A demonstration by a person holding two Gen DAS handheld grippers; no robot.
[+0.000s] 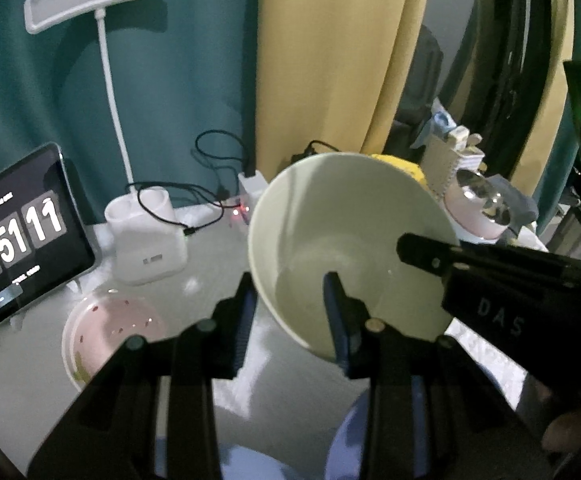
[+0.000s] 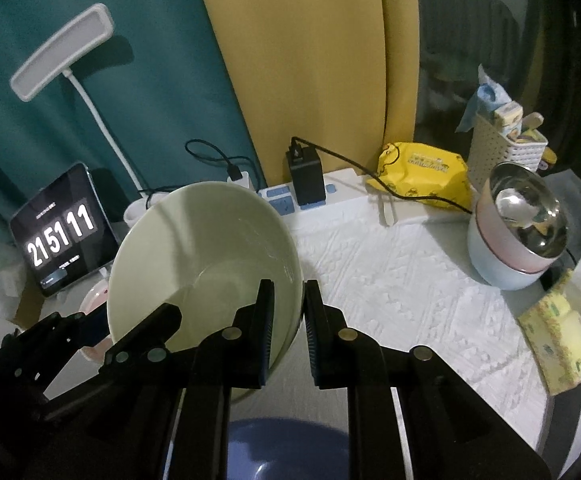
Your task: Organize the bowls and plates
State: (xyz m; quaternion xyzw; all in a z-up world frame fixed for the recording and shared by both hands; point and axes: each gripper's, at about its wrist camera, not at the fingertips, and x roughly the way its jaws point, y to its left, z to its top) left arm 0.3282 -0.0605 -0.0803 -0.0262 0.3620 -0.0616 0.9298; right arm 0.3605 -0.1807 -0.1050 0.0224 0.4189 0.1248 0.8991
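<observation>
A pale green bowl is held tilted in the air above the table. My left gripper straddles its left rim with the jaws wide, one finger inside and one outside, not closed on it. My right gripper is shut on the bowl's right rim. In the left wrist view the right gripper reaches in from the right. A blue-purple bowl sits below the grippers; it also shows in the left wrist view. A white-rimmed pink plate lies on the table at left.
A tablet clock and a white desk lamp stand at the back left. A power strip, yellow packet, a steel-lined pot and a white basket are at back right. A yellow sponge lies right.
</observation>
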